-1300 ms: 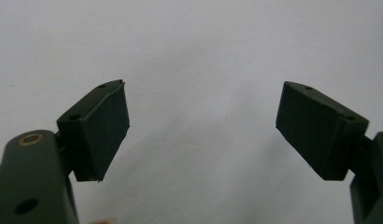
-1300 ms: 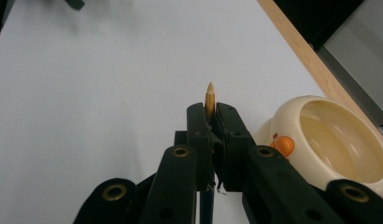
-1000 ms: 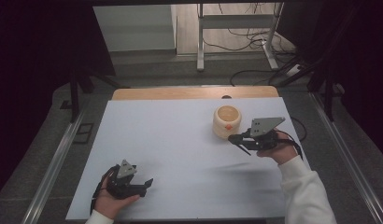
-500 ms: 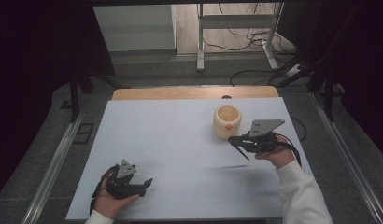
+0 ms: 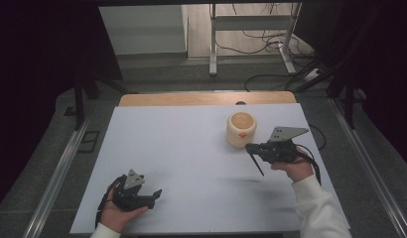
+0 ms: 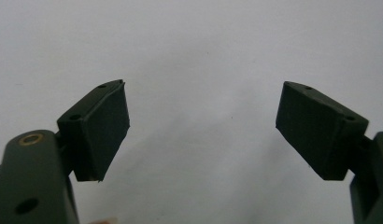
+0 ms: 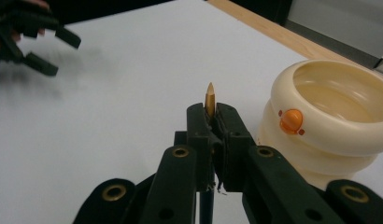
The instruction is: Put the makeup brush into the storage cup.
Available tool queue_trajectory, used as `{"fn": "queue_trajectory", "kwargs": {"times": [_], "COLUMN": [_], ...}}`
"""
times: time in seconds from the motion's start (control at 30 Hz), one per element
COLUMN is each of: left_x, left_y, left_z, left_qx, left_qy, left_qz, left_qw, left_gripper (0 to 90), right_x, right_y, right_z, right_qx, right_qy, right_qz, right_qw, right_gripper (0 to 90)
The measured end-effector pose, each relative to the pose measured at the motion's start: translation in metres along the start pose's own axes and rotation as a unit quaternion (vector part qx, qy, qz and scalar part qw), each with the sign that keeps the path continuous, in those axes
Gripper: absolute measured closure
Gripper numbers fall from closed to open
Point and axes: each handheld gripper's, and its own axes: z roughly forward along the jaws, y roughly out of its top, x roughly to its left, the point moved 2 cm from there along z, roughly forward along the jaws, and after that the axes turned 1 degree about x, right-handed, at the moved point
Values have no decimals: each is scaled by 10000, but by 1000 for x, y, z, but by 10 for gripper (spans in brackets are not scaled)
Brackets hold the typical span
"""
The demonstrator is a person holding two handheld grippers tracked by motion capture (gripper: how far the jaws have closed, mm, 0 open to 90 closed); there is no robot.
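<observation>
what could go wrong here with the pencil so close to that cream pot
1. The right gripper pinches the pencil close to its tip, and the long shaft hangs below; it may pivot or slip in the jaws.
2. The cream pot stands right beside the gripper; a sideways swing might knock it.
3. The left gripper is open and far off, so nothing steadies the pot.
</observation>
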Motion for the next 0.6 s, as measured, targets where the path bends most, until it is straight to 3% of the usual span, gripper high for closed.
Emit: {"fn": "queue_trajectory", "kwargs": {"times": [0.17,0.4,0.6], "left_x": [0,0,0], "left_y": [0,0,0], "left_z": [0,1,1], "left_qx": [3,3,-4], "left_qy": [10,5,8], "left_qz": [2,-19,-24], "left_qw": [10000,10000,10000], "left_gripper": [179,179,179], "right_x": [1,-2,-5], "right_y": [0,-2,-2], "right_z": [-2,-7,-11], "right_qx": [-239,-463,-874], "right_qy": [-53,-130,-83], "right_qz": [473,829,1306], "right_qw": [9986,9954,9875], "right_gripper": [856,856,856]}}
